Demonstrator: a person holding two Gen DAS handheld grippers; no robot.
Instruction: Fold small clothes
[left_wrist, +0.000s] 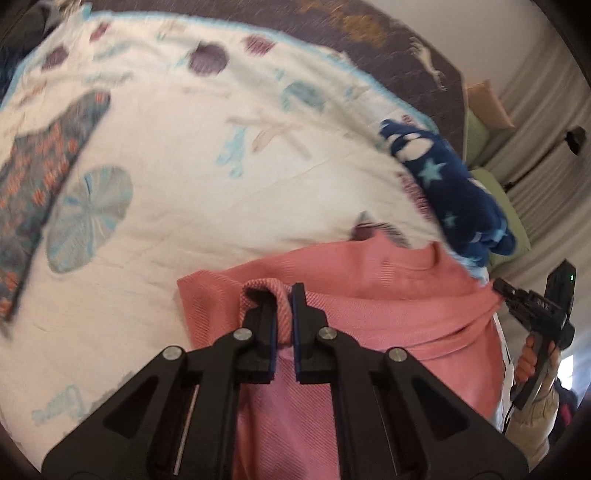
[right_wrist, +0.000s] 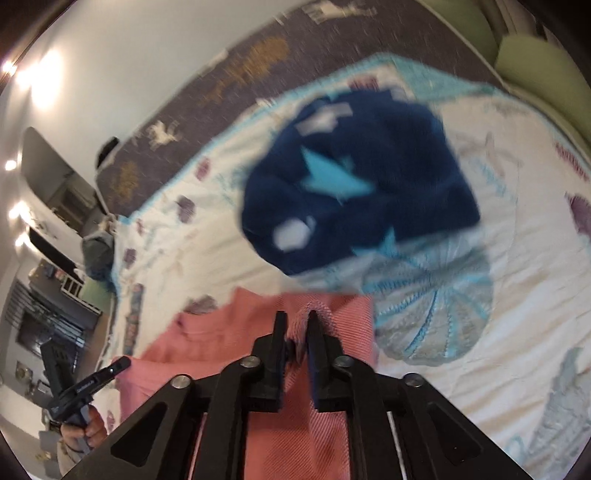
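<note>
1. So both hands are working the same pink top (left_wrist: 369, 295) right now. The left tongs (left_wrist: 284, 295) are pinching a rolled bit of its edge, with the fabric bunching up between the two fingers. The right tongs (right_wrist: 297, 325) are doing the same on another edge, clamped on a little ridge of pink cloth.

2. Why hold it like that? My guess is they're gripping two corners or hem points so the top is hanging or stretching evenly between them, which makes it easy to lay flat or flip over into a fold.

3. Location-wise, the pink top is sitting right at the tips of both tongs and spreading out in front of them and under them, over the white blanket (left_wrist: 207, 177) with the seashell prints. Part of it looks lifted, but I can't tell how much is resting on the blanket.

4. A crumpled navy star-print garment (right_wrist: 354, 192) is lying just beyond the pink top, on the blanket. From the left view its nearest edge looks touching or overlapping the pink one, hard to say which.

5. A grey patterned piece (left_wrist: 40, 192) is lying well off to the left side, apart from everything else.
</note>
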